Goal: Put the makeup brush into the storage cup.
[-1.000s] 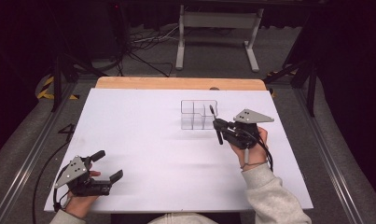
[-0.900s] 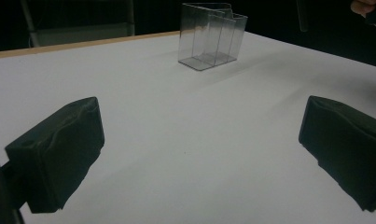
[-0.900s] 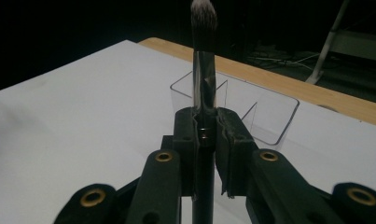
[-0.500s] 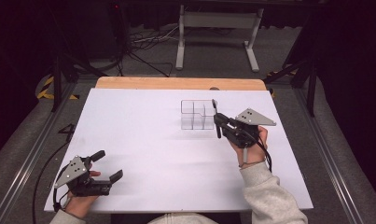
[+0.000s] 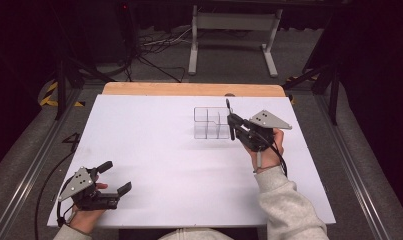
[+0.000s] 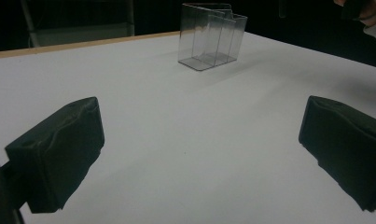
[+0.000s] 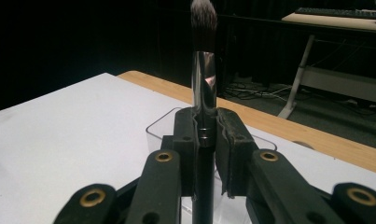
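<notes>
Right tool [image 5: 229, 125] beside clear organizer [image 5: 211, 122] — touching.

My right gripper [image 7: 205, 140] hides the near side of the clear box [image 7: 158, 127], and the brush [image 7: 203, 70] handle runs off the bottom edge. From above I can't make out the box's inner dividers.

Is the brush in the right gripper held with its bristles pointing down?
No, the right gripper holds the brush upright, bristles at the top.

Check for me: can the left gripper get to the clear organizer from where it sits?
Probably yes: bare table lies between the open left gripper and the clear organizer, though the right gripper, holding a brush, crowds its far side.
</notes>
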`<state>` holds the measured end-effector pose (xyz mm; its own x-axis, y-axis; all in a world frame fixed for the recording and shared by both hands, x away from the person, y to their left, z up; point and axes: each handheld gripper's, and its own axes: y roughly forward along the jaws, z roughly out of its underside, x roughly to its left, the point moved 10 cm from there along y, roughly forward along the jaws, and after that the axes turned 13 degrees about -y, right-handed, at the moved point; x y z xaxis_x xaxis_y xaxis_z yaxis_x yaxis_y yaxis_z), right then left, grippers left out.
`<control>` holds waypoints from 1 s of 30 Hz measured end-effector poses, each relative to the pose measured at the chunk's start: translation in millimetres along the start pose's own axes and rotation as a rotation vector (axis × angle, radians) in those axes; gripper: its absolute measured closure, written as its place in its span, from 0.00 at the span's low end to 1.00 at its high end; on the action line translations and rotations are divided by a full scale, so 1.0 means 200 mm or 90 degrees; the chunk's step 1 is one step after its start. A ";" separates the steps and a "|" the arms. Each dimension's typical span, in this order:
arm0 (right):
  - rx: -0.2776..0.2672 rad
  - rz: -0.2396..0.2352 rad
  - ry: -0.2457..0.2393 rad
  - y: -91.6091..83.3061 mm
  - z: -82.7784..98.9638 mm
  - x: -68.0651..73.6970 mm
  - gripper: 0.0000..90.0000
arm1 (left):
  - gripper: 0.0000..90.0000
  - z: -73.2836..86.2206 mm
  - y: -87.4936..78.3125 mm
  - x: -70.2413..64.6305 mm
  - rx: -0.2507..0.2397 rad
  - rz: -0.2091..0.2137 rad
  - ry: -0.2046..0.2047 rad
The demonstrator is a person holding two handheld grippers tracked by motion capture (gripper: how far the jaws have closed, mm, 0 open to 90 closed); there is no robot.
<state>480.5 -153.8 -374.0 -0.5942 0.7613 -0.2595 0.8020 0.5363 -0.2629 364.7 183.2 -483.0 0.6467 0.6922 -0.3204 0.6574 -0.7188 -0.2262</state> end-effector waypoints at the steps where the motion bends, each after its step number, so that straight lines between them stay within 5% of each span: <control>1: 0.000 0.001 0.000 0.01 -0.01 -0.01 0.88 | 0.01 0.00 0.00 0.00 0.000 0.000 0.000; 30: -0.022 0.033 -0.003 0.18 -0.06 -0.15 0.88 | 0.01 0.00 0.00 0.00 0.000 0.002 0.002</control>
<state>528.5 -153.5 -365.1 -0.5524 0.7866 -0.2761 0.8331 0.5089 -0.2169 364.8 183.6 -483.0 0.6500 0.6898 -0.3188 0.6549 -0.7213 -0.2255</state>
